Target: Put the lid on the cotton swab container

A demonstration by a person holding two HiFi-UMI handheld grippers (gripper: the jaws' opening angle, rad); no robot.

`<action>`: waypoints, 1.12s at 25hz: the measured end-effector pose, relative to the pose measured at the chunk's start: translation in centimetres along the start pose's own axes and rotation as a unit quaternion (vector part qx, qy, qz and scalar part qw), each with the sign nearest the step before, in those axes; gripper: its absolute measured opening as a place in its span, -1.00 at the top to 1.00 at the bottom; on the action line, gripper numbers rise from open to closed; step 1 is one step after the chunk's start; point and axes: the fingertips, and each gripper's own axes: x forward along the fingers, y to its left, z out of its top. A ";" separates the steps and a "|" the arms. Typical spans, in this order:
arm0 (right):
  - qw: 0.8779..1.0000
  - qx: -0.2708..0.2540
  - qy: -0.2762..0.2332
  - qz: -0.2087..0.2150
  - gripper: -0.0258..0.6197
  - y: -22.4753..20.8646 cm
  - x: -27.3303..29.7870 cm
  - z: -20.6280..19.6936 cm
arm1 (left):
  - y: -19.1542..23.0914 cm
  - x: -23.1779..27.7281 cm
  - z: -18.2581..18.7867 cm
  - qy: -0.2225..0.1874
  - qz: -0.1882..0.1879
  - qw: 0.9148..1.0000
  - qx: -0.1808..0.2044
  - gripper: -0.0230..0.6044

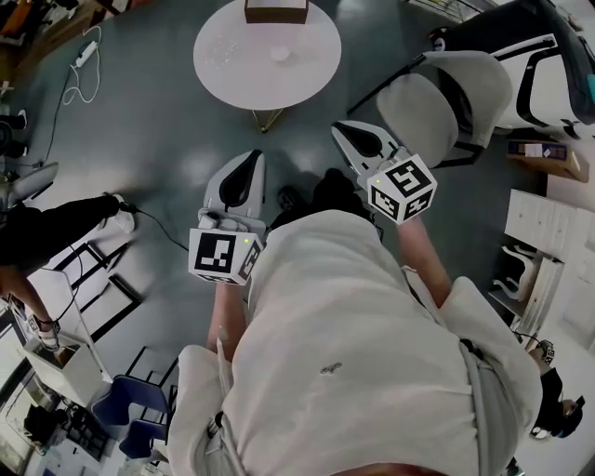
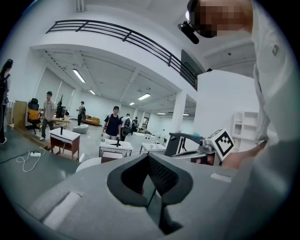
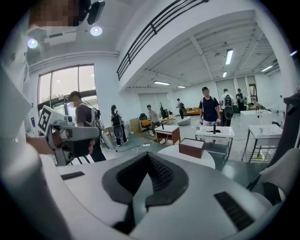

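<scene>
Far ahead of me stands a round white table [image 1: 232, 79]. On it lie a small white disc that looks like the lid [image 1: 280, 54] and a faint clear container [image 1: 220, 48]; both are too small to make out well. My left gripper [image 1: 240, 178] and right gripper [image 1: 359, 139] are held up in front of the person's chest, well short of the table. Each one's jaws meet with nothing between them. In the left gripper view its dark pads [image 2: 161, 176] close together; the right gripper view shows the same for its pads [image 3: 159, 174].
A brown box [image 1: 276, 10] sits at the table's far edge. A pale chair [image 1: 446, 98] stands to the right, white shelving [image 1: 539, 232] further right, a cable [image 1: 79, 79] on the floor at left. Several people stand in the hall behind.
</scene>
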 end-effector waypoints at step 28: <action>0.996 -0.058 -0.032 0.054 0.90 3.5 -3.5 4.1 | -2.3 -0.8 -0.2 0.010 0.042 0.999 0.004 0.90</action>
